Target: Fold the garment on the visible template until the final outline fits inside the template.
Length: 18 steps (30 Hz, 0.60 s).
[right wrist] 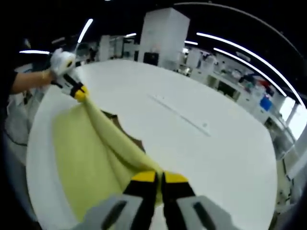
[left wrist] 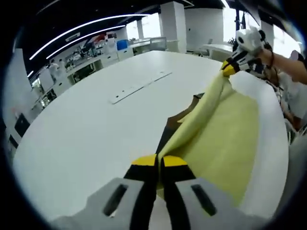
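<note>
Holding one edge of the pale yellow garment [left wrist: 225, 139] taut, the left gripper [left wrist: 159, 163] and right gripper [right wrist: 159, 178] are both clamped on it, lower centre of their frames, probably to carry the fold over the brown template [left wrist: 184, 115] peeking out mid-frame on the white table [left wrist: 86, 129].

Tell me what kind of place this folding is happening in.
Probably an open-plan lab or workshop. A large white table holds the yellow garment, strip lights run overhead, and cluttered workbenches line the background beside a white pillar.

White round table [left wrist: 86, 139], flush cable strip [left wrist: 139, 87], white pillar [right wrist: 163, 36]
</note>
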Tool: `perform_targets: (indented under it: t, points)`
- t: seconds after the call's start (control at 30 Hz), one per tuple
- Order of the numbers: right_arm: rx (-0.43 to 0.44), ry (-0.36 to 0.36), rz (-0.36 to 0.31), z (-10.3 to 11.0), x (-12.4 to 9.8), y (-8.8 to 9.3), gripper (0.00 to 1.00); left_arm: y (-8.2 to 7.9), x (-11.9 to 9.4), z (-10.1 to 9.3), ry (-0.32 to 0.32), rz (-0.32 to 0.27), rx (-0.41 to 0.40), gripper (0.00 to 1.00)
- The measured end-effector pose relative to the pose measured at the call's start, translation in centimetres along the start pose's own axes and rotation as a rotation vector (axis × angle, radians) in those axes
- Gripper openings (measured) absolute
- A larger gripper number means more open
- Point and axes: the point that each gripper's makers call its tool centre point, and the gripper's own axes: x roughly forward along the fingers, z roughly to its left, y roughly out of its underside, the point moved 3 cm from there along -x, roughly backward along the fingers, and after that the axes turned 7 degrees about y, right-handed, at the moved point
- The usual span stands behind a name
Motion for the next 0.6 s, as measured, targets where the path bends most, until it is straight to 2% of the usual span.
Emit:
perform_targets:
  t: [0.6]
  points:
    - [-0.018, -0.017, 0.062, 0.0, 2.5, 1.9, 0.0, 1.3, 1.9, -0.1, 0.012, 0.03, -0.035, 0.0]
